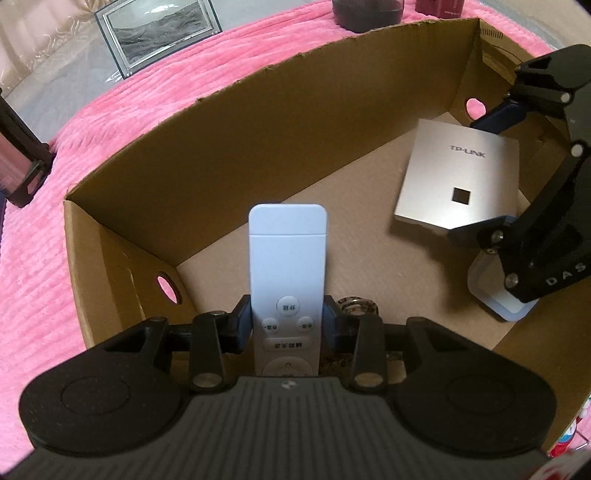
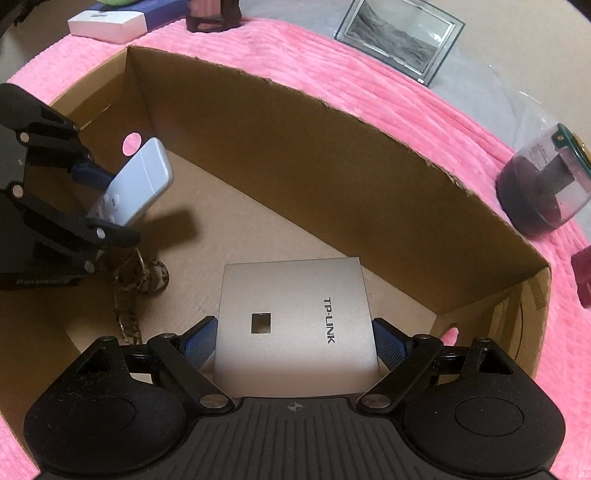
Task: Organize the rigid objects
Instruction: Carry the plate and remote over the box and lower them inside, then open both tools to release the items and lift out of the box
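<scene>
Cardboard box [image 1: 258,122] holds both loaded grippers, angled down.

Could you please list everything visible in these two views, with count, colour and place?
Cardboard box: one, brown, open-topped, on the blanket.
Remote control: one, white, held over the box's left end.
TP-LINK panel: one, silver-grey, held over the box's right part.
Patterned ring item: one, brown speckled, on the box floor.
Blanket: one, pink, under the box.
Picture frame: one, grey, beyond the blanket.
Dark jar: one, on the blanket right of the box.
Flat carton: one, white, far left.
Left gripper: black, blue pads, shut on the remote.
Right gripper: black, blue pads, shut on the panel.
</scene>
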Tool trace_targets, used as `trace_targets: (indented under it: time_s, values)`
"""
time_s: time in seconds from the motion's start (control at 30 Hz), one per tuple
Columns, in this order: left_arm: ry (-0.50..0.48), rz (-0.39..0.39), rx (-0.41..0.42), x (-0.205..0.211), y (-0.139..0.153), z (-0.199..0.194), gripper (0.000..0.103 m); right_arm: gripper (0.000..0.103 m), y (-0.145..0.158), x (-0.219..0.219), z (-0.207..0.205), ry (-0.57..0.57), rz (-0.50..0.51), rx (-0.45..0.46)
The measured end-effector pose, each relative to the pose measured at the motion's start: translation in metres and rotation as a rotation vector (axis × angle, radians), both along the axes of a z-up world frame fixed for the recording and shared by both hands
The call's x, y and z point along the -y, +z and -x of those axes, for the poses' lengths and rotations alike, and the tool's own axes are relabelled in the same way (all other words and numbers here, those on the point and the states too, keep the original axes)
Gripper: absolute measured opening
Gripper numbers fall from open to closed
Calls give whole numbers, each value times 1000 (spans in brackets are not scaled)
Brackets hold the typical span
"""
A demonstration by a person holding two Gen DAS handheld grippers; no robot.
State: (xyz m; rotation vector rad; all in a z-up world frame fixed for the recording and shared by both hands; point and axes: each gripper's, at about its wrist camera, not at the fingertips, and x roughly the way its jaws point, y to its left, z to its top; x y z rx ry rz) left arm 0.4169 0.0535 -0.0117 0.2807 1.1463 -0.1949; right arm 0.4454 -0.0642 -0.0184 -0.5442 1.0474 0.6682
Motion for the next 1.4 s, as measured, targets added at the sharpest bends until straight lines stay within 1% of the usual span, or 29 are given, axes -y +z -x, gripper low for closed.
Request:
trace_targets:
  time_s: [0.3,0.67,0.83,0.97,1.07,1.17,1.27,1.37,1.4]
  values:
    - [0,30,28,-4,5,2,33,85,-7,-10,-7,13,22,-19]
    - [-14,77,91,-6,20,12,33,85,-15,-17,-9,40,41,-46]
    - [-14,100,125,-5,30,18,33,85,-7,-16,-4,54,20,-14]
    - [-10,132,170,-6,46,30,33,85,13,-8,4,43,-13,18]
    - [-10,143,225,-6,64,46,33,85,35,1,18,24,-47,68]
    - [-1,177,293,-7,84,68,33,85,61,16,37,2,-103,121]
    - [-1,211,368,-6,104,98,34,85,90,32,65,-29,-184,187]
    - [-4,233,440,-2,122,132,36,85,115,50,104,-50,-273,250]
    - [-4,245,466,0,127,145,41,85,121,57,120,-60,-304,274]
